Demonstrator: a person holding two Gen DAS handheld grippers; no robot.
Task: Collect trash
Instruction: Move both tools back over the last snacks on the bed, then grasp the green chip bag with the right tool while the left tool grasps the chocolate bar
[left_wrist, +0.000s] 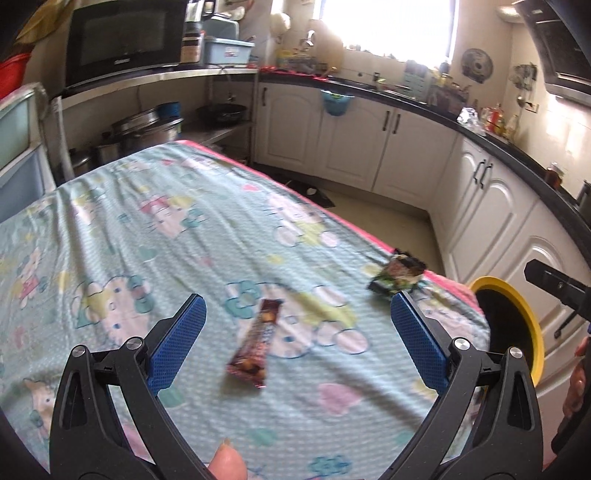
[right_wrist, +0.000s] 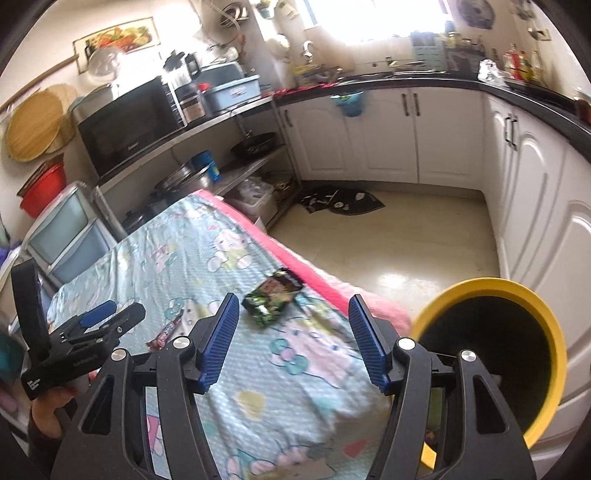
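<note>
A long dark red snack wrapper (left_wrist: 255, 345) lies on the patterned tablecloth (left_wrist: 147, 229), between and just beyond my left gripper's (left_wrist: 297, 314) blue pads, which stand wide apart with nothing in them. A crumpled green and black wrapper (left_wrist: 399, 275) lies near the table's right edge. In the right wrist view the same green wrapper (right_wrist: 273, 297) sits just ahead of my right gripper (right_wrist: 291, 314), open and empty. The red wrapper (right_wrist: 166, 332) shows partly behind the left gripper (right_wrist: 99, 314). A yellow-rimmed black bin (right_wrist: 491, 354) stands beside the table corner, right of my right gripper.
White cabinets (right_wrist: 388, 136) under a dark counter line the far and right walls. A metal shelf with a microwave (right_wrist: 129, 125) and pots stands beyond the table. A dark mat (right_wrist: 343, 201) lies on the pale floor. A plastic drawer unit (right_wrist: 70, 236) stands left.
</note>
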